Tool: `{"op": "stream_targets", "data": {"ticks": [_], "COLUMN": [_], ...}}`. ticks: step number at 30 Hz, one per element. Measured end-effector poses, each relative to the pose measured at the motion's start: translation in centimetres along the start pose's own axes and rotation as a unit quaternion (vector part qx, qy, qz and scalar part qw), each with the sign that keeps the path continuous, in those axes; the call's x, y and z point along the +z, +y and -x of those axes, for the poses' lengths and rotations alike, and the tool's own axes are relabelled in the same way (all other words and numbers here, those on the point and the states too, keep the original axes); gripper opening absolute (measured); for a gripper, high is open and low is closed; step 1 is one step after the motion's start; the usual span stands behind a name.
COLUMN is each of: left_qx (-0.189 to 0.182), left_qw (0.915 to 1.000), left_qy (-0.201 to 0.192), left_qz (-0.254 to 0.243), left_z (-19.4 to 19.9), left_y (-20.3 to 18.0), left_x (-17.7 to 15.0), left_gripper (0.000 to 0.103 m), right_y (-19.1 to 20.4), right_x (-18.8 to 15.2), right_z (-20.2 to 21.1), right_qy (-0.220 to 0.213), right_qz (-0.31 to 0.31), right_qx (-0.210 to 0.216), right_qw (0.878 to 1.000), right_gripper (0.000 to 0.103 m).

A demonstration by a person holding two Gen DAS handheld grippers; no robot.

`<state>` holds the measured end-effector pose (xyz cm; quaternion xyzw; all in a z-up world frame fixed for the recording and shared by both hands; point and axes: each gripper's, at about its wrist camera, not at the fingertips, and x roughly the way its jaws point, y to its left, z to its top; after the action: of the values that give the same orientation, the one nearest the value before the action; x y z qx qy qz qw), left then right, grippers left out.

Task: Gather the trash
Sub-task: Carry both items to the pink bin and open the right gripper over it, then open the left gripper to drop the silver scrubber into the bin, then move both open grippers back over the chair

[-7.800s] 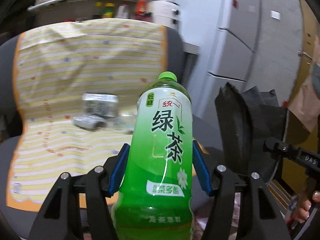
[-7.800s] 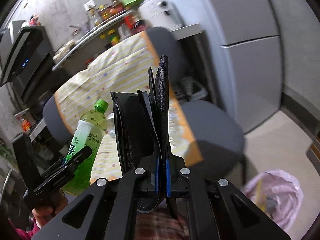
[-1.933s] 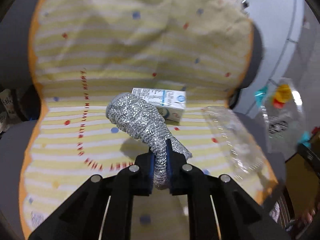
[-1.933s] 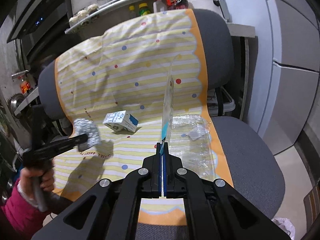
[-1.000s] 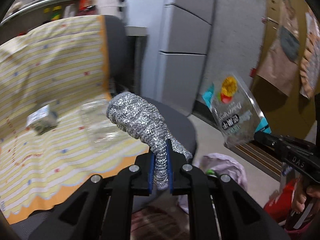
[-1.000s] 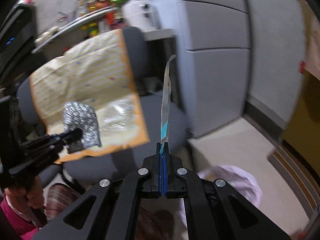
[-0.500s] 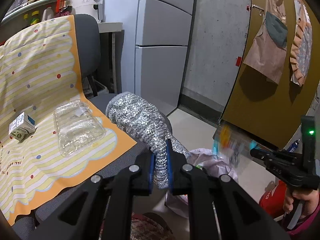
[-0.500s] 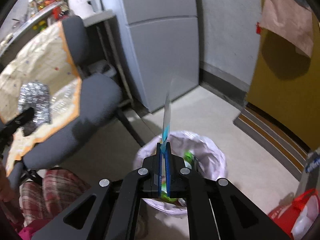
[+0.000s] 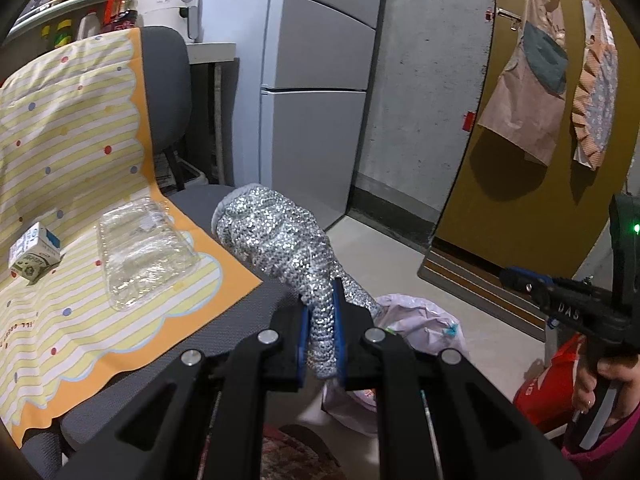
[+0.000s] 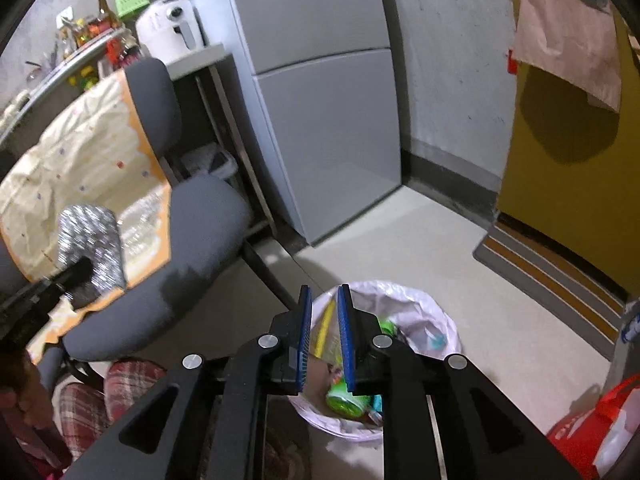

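1. My right claw [image 10: 324,336] hangs over the trash bin [image 10: 436,312]; its jaws have just been opening, and nothing is pressed between them.
2. My left claw [image 9: 322,332] clamps the silver sparkly pouch [image 9: 280,248] beside the bin, just off the chair [image 9: 256,304] edge.
3. Risk: released from here, the pouch could miss the bin's rim and land on the floor.
4. On the chair's cloth lie a clear plastic tray [image 9: 140,252] and a small carton [image 9: 34,254].
5. Bin contents sit partly hidden behind my claw; the yellow wrapper [image 10: 322,332] blurs.
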<state>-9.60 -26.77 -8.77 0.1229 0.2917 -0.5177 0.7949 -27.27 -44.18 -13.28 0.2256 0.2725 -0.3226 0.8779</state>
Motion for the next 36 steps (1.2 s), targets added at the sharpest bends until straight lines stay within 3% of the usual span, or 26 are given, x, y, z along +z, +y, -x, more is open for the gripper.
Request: {"op": "stream_targets", "data": {"ticks": [9,19,26,30,36], "left_qx": [-0.043,-0.119,-0.126,-0.114,-0.079], "left_qw": [0.9984,0.9866,0.9825,0.9832,0.9901], "left_qy": [-0.003,0.026,0.066,0.082,0.072], "left_qz": [-0.037,-0.109,-0.120,-0.116,-0.091], "left_z": [-1.8,-6.4,-9.9,-10.8,-9.4], "left_y": [-3.3,-10.8,-12.5,-11.9,-8.8], "left_x": [0.3,0.7,0.7,0.3,0.4], "left_gripper": [0.009,0.011,0.044,0.045,0.048], "right_y": [-0.5,-5.1,-7.1,-7.1,-5.4], "right_x": [1.4,2.0,1.9,1.8,2.3], "right_z": [1.2,2.1,2.0,1.7,2.0], "right_qy": [-0.051,-0.079,-0.082,-0.076,-0.078], "right_qz": [-0.012,-0.059,-0.083,-0.081,-0.068], "right_qx": [0.031,0.009,0.001,0.003,0.013], "right_qw": [0.998,0.995,0.993,0.994,0.995], "right_gripper": [0.015,0.018,0.018,0.018,0.018]}}
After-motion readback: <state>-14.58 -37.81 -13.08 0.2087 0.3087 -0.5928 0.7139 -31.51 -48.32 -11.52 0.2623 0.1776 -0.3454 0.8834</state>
